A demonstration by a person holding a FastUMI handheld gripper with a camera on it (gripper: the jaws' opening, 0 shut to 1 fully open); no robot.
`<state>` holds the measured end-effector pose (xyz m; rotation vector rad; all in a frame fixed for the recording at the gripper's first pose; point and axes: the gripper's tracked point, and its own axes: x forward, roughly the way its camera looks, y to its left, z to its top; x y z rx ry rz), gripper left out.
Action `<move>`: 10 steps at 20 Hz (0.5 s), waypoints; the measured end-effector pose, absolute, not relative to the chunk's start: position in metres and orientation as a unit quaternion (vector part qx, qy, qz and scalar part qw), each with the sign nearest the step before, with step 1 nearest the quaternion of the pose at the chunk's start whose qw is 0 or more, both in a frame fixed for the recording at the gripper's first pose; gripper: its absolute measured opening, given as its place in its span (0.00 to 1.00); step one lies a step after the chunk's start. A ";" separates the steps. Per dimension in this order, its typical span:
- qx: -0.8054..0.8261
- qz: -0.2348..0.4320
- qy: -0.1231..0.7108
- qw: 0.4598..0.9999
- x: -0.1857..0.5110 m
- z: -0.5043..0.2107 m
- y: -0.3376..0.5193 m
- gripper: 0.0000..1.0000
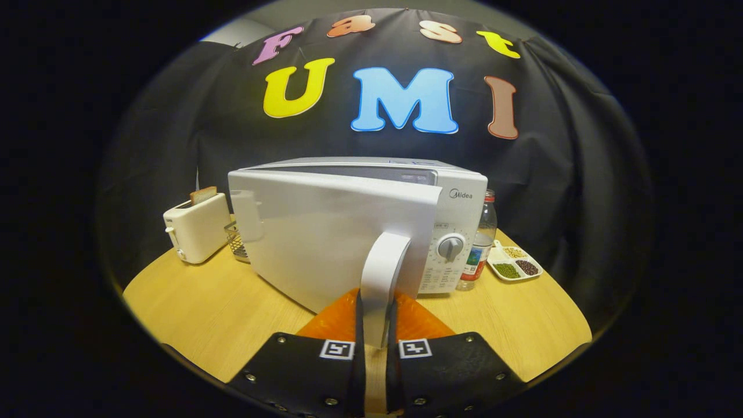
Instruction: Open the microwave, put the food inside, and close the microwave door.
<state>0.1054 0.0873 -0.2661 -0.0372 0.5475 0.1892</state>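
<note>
A white microwave (pixel 458 203) stands on the wooden table (pixel 197 307) with its door (pixel 313 232) swung partly open toward me. The door's white vertical handle (pixel 380 273) runs down between my two fingers. My gripper (pixel 375 325) is shut on that handle, both fingers pressing its lower end. The control panel with a grey dial (pixel 450 248) shows to the right of the door. The inside of the microwave is hidden behind the door. No food item can be told apart from the dishes on the table.
A white toaster (pixel 196 226) with a bread slice stands left of the microwave, with a wire basket (pixel 237 241) beside it. A bottle (pixel 482 244) and a divided dish of beans (pixel 515 262) sit to the right. An orange mat (pixel 418 319) lies under the door.
</note>
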 end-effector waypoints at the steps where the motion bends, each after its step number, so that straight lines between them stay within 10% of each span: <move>1: -0.017 0.096 0.271 0.958 0.098 -0.264 0.092 0.15; 10: -0.023 0.124 0.270 0.955 0.031 -0.254 0.142 0.19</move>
